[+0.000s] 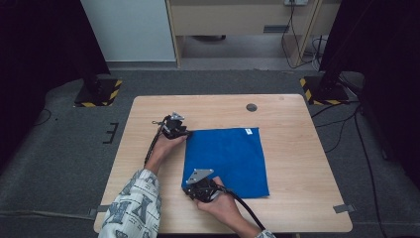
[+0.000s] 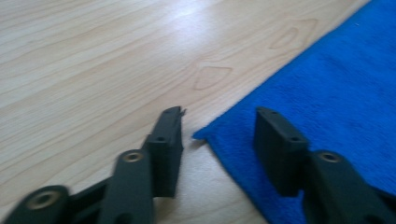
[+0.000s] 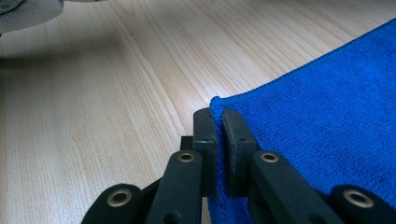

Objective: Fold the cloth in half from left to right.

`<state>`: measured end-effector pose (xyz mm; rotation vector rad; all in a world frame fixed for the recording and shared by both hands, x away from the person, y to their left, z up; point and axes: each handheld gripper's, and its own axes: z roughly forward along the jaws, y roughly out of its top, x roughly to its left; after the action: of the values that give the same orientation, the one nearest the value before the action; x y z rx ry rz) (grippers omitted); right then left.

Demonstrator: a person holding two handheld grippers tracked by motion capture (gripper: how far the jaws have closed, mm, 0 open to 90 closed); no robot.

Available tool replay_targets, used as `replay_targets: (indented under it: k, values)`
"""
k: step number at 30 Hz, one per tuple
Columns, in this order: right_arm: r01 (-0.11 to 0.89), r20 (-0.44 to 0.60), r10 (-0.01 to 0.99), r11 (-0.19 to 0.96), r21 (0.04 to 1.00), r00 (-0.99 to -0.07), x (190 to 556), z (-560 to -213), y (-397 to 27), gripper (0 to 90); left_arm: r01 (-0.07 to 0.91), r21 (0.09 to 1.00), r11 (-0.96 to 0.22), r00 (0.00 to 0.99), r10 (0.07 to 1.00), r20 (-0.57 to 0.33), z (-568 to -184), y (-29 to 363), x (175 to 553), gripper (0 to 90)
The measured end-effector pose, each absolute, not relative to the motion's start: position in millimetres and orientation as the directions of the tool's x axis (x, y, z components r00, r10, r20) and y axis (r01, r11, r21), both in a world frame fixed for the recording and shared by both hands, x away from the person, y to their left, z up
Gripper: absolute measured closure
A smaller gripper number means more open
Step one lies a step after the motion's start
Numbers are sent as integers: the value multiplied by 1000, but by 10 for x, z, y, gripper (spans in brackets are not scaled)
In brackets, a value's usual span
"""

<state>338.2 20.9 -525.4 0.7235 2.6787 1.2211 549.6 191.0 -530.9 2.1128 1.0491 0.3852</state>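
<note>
Blue cloth lies flat and square on the tabletop, a little left of centre, with a small white tag at its far right corner. No fold is visible in it yet.

Right gripper sits at the cloth's near left corner. In the right gripper view its jaws are pressed together on that corner, the blue edge caught between the pads. Grip looks secure, though only a narrow strip of cloth is inside.

Left gripper sits at the far left corner. In the left gripper view the jaws are spread, one on bare wood, the other over the cloth, with the corner tip lying between them. The pads do not press on it; the corner still rests on the tabletop.

Step in hand, as judged: securing both left-side corners, most likely to lift that edge and fold the cloth across. One corner is taken, the other is lined up but not gripped.

Next move calls for the left jaws to close on the corner, low enough to catch the cloth off the wood. After that both hands would need to rise together, keeping the edge taut. Risk: the left jaws shut on air if the corner slips flat beneath them.
</note>
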Motion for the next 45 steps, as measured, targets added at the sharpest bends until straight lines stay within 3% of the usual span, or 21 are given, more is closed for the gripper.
replay_targets:
  k: [4,9,45]
  values:
    - [372,91,463,565,737,-882,3380,-5247,204,856,572,717,-398,621,782,-61,-5296,1872,5473,783]
    - [374,86,469,565,735,-879,3381,-5245,210,858,583,712,-392,617,783,-74,-5287,1866,5462,877]
    - [304,38,448,541,784,-893,3239,-4879,555,869,586,708,-393,599,799,-52,-4712,2299,5331,884]
